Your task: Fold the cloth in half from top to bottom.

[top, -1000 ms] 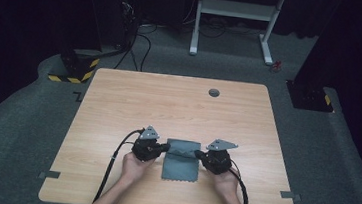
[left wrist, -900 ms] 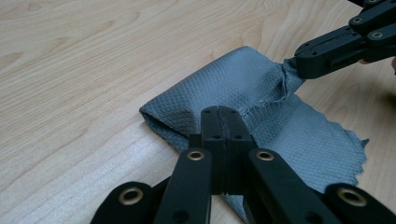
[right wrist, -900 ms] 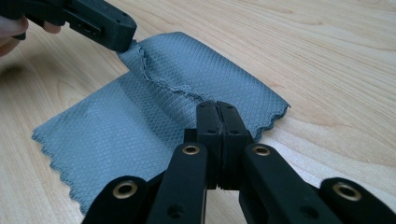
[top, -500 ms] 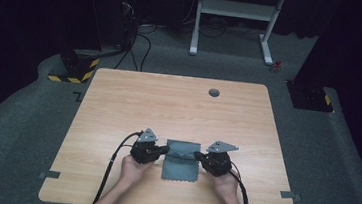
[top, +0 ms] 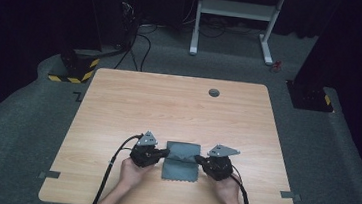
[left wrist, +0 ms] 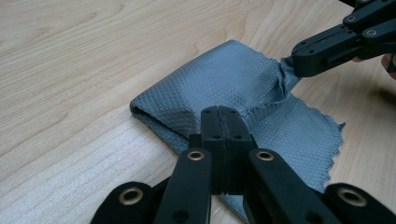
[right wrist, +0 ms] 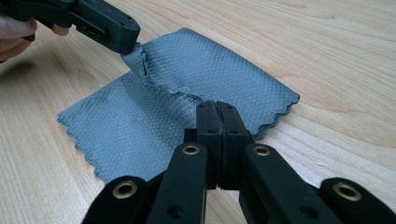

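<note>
The high view looks forward and down from well above the desk (top: 178,107). 2 gripper views sit low and close, facing each other across the grey cloth (left wrist: 224,84), which all 3 views share.

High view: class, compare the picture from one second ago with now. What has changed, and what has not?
Nothing visibly changed. The left gripper and right gripper remain shut on opposite edges of the grey, diamond-textured, partly folded cloth, which lies in the same spot on the light wooden table.
</note>
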The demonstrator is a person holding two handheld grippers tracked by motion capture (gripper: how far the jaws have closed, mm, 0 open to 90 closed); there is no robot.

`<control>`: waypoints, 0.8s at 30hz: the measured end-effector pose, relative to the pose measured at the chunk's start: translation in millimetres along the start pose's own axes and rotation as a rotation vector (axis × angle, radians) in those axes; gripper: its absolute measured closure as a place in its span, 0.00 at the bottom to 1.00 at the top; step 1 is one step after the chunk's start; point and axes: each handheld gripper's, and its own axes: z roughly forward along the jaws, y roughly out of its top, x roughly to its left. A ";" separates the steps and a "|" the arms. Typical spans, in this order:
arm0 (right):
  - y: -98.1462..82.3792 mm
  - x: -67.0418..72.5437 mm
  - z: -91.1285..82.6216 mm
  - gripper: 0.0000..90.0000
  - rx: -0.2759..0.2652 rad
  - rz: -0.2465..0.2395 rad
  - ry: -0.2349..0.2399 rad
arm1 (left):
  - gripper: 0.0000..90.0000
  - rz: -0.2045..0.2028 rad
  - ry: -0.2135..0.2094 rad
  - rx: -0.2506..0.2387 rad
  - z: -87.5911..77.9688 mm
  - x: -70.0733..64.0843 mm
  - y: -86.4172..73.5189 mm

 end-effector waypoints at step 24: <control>-15.3 14.0 -7.3 0.99 0.012 -0.016 0.019 | 1.00 0.019 -0.012 0.010 -6.1 -14.5 -15.9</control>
